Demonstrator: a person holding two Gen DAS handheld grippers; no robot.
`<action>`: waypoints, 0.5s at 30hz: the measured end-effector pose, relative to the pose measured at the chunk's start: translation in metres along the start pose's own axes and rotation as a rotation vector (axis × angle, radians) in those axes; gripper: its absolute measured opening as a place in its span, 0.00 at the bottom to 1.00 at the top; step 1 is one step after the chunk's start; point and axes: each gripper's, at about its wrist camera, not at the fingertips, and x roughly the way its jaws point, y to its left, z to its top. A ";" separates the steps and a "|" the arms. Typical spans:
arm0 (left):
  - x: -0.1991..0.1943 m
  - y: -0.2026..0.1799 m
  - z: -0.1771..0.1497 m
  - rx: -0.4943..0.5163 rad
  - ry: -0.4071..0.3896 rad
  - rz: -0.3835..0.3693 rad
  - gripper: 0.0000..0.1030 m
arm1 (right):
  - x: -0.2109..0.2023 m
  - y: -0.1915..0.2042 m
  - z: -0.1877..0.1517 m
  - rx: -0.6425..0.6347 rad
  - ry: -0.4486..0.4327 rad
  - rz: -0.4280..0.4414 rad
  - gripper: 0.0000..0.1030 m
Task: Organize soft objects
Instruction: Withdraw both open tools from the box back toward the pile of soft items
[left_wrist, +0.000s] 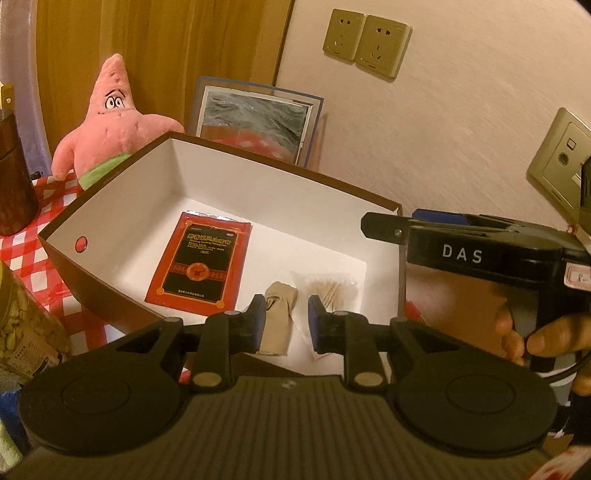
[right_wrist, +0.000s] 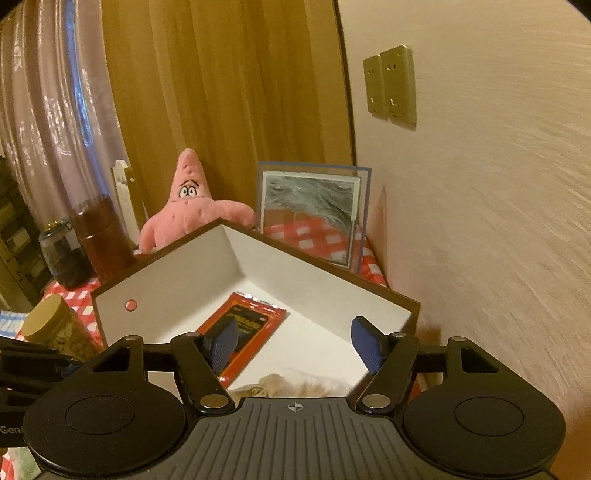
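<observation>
An open brown box with a white inside (left_wrist: 110, 184) stands on the checkered table. In it lie a red and black packet (left_wrist: 201, 264), a knotted beige cloth (left_wrist: 279, 317) and a clear bag of pale sticks (left_wrist: 332, 291). My left gripper (left_wrist: 286, 325) is open over the box's near side, its fingers on either side of the beige cloth. My right gripper (right_wrist: 293, 341) is open and empty above the box (right_wrist: 147, 280); the packet (right_wrist: 247, 332) and the cloth (right_wrist: 266, 386) lie below it. It also shows in the left wrist view (left_wrist: 384, 225) at the box's right edge.
A pink starfish plush (left_wrist: 110, 122) sits behind the box, also in the right wrist view (right_wrist: 188, 206). A framed picture (left_wrist: 255, 118) leans on the wall. A dark brown canister (right_wrist: 101, 236), a dark jar (right_wrist: 62, 254) and a jar of nuts (right_wrist: 59, 332) stand left.
</observation>
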 end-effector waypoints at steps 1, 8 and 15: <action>-0.001 0.000 -0.001 0.002 0.001 -0.001 0.22 | -0.002 -0.001 -0.001 0.007 0.004 -0.003 0.66; -0.010 -0.003 -0.008 0.014 0.004 -0.009 0.28 | -0.023 -0.006 -0.015 0.063 0.027 -0.022 0.66; -0.028 -0.005 -0.016 0.032 -0.008 -0.026 0.31 | -0.054 -0.003 -0.031 0.117 0.018 -0.028 0.66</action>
